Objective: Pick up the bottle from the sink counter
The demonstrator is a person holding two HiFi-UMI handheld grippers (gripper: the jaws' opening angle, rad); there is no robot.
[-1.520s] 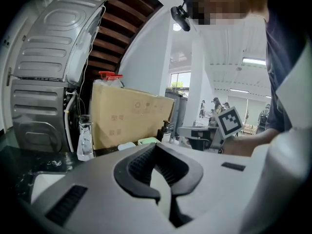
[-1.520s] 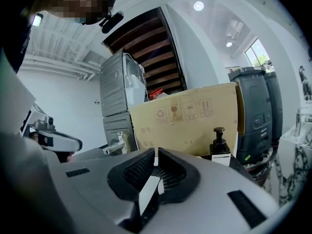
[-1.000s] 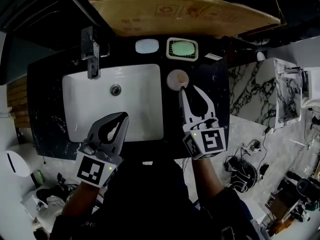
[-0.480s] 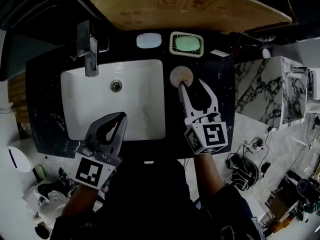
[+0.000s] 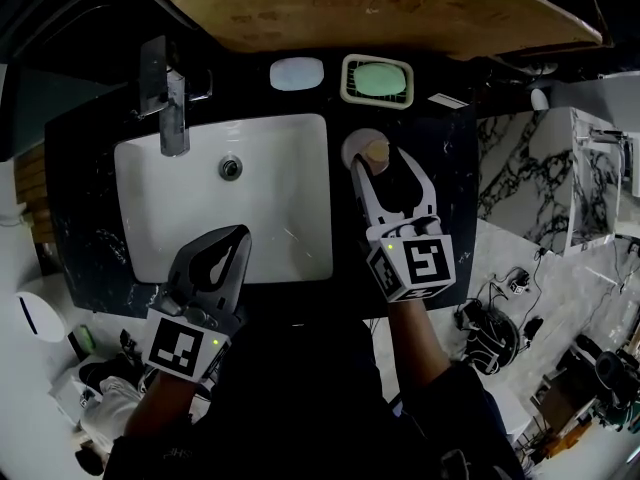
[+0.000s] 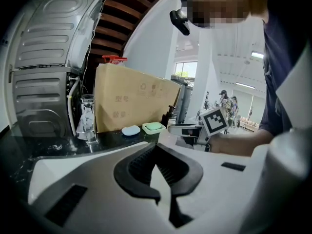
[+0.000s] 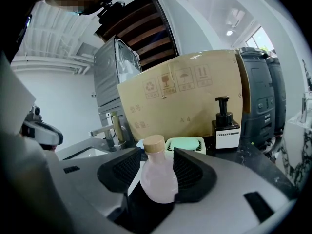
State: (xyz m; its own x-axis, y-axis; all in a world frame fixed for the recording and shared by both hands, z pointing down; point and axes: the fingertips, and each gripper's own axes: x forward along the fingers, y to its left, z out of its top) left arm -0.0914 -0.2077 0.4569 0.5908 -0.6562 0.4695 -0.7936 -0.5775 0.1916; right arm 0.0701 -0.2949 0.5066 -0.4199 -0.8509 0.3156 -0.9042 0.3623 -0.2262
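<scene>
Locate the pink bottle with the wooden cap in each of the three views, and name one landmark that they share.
Head view: bottle on the black counter, right of the basin, between the right gripper's opening jaws.
Left gripper view: cannot be made out.
Right gripper view: centre, between the jaws.
Shared landmark: green soap dish, seen in all three.

The right tool (image 5: 379,158) has advanced, jaws opening around the bottle (image 5: 362,148)
</scene>
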